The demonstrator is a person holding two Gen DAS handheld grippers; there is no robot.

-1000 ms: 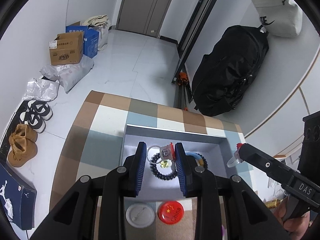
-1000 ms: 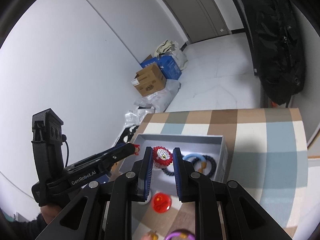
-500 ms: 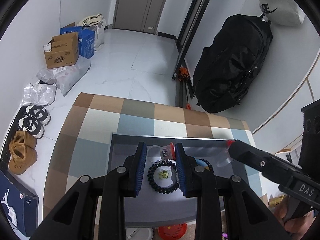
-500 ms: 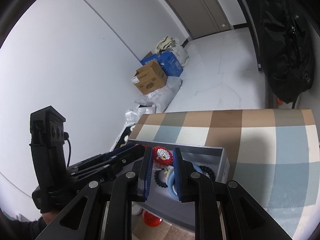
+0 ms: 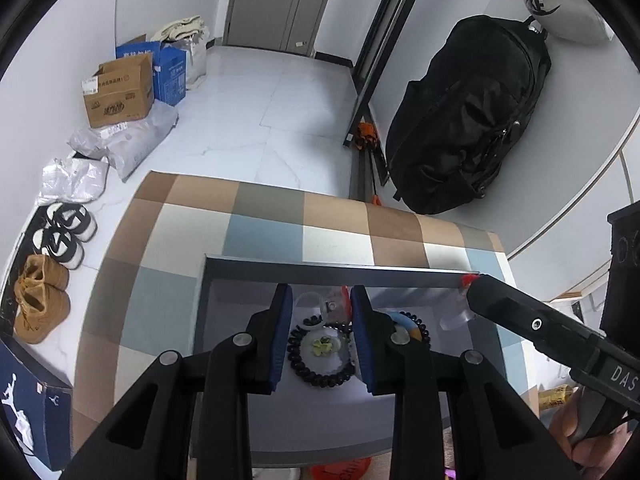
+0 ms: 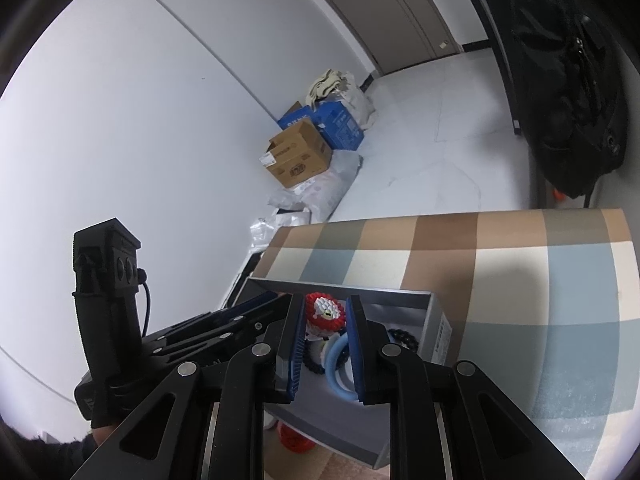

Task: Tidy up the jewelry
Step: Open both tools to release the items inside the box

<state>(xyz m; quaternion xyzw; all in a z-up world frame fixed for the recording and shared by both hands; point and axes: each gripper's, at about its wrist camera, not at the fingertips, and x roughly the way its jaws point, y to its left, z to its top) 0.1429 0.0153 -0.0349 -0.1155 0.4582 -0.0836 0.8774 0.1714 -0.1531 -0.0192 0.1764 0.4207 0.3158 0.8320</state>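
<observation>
The right gripper (image 6: 323,316) pinched a red-and-white beaded brooch (image 6: 325,313) between its blue pads, holding it above the far part of the grey jewelry box (image 5: 336,270). The left gripper (image 5: 320,340) hung over the same box with its fingers spread and nothing between them; through the gap showed a black beaded bracelet (image 5: 320,376) lying on the box floor around a small yellow-green charm (image 5: 322,345).

Beside the bracelet lay a pale blue ring bangle (image 6: 335,364), touching a second dark bead strand (image 6: 402,340). A red round badge (image 6: 295,438) sat on the checked tablecloth (image 5: 264,236) just outside the box's near wall.

The brooch looked light and bumpy, its beadwork likely stiff but liable to shed beads under hard pressure; a gentle hold across its broad faces, as here, seemed right. The bracelet would probably be limp and slippery, best taken by one side of its loop. A black backpack (image 5: 464,120) leaned against the wall, well apart from the table.
</observation>
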